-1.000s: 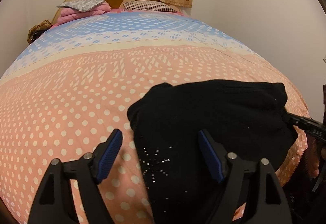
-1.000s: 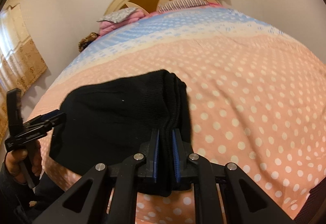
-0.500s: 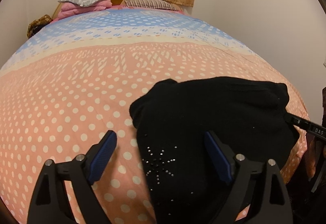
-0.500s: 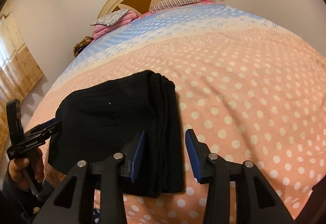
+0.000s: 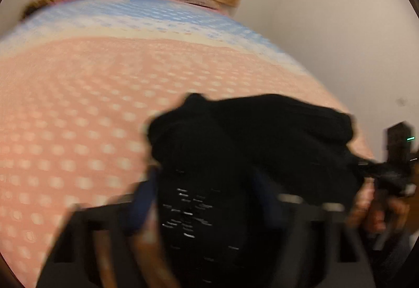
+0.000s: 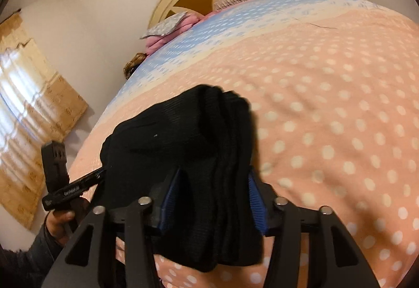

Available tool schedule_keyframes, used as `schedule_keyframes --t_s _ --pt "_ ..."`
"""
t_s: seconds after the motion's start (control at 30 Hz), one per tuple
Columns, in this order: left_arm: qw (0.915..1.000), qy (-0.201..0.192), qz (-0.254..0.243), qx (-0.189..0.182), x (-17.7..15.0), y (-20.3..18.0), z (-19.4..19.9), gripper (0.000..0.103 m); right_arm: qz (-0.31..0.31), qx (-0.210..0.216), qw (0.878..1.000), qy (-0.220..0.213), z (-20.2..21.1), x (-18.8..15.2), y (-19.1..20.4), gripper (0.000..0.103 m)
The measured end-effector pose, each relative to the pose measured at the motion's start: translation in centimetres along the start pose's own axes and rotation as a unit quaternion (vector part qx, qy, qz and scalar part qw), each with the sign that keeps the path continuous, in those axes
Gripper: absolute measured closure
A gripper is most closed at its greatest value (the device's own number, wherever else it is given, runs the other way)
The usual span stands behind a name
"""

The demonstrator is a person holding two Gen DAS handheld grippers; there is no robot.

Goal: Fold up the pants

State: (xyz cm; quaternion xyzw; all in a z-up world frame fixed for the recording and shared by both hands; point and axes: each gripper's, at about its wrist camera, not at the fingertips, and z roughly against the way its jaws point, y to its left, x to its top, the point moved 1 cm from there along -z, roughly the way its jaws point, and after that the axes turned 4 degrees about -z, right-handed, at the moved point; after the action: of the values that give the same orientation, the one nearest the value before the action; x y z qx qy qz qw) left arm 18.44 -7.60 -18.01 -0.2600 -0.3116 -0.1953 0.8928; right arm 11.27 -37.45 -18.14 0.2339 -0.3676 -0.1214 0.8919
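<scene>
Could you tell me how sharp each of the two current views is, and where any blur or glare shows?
Left wrist view: heavy motion blur smears the black pants, the left claw and the polka-dot bedspread. Right wrist view: largely sharp on the pants and right claw, mild blur on nearby dots, and glare through the curtains.

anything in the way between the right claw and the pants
Nothing visible. The right claw already straddles the near edge of the folded black pants, its pads closing on either side of the stacked layers. Only the dotted bedspread lies around them.
</scene>
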Motion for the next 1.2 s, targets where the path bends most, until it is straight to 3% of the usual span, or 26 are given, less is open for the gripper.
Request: schedule_keyframes --t_s 0.07,0.1,0.23,0.4,0.5,0.63,0.77,0.87,0.93,1.0,1.07,1.13,1.2 --pt "0.9998 -0.008 -0.016 0.006 0.0 -0.4 0.3 0.079 0.012 0.007 1.000 -0.005 0.2 -0.5 1.0 0.074" --pt "0.9995 -0.012 -0.029 0.005 0.0 -0.7 0.7 0.082 0.020 0.008 1.000 -0.011 0.6 -0.6 1.7 0.075" --pt "0.9990 -0.042 -0.002 -0.012 0.8 0.1 3.2 0.084 0.068 0.011 0.997 -0.031 2.3 0.4 5.7 0.076" --pt "0.9949 -0.099 0.011 0.015 3.2 3.7 9.3 0.084 0.140 0.036 0.989 -0.011 0.2 4.4 12.2 0.076" --pt "0.9888 -0.126 0.018 0.078 4.5 8.2 13.4 0.084 0.173 0.066 0.983 0.011 -5.0 7.8 16.6 0.076" --pt "0.9759 -0.141 0.036 0.163 4.9 14.2 17.0 0.084 0.200 0.112 0.972 0.060 -15.0 11.3 22.6 0.076" --pt "0.9650 -0.130 0.058 0.220 4.8 19.1 16.4 0.084 0.203 0.118 0.965 0.114 -25.0 12.3 26.8 0.076" --pt "0.9596 -0.098 0.071 0.254 3.7 21.8 13.8 0.084 0.203 0.101 0.962 0.153 -31.0 11.6 28.1 0.076" --pt "0.9541 -0.066 0.078 0.281 2.5 23.0 12.2 0.062 0.198 0.075 0.963 0.168 -33.8 10.7 27.7 0.072" --pt "0.9458 -0.053 0.085 0.309 1.4 23.7 11.6 0.040 0.173 0.074 0.966 0.175 -35.0 10.8 26.3 0.057" --pt "0.9434 -0.061 0.088 0.314 1.3 23.6 12.0 0.034 0.138 0.083 0.971 0.177 -35.4 11.3 24.4 0.048" --pt "0.9387 -0.046 0.081 0.332 1.4 23.2 11.7 0.023 0.117 0.092 0.972 0.179 -35.5 11.9 23.6 0.048" --pt "0.9356 -0.043 0.077 0.342 1.4 23.2 12.0 0.022 0.119 0.083 0.975 0.169 -35.1 12.2 23.5 0.048"
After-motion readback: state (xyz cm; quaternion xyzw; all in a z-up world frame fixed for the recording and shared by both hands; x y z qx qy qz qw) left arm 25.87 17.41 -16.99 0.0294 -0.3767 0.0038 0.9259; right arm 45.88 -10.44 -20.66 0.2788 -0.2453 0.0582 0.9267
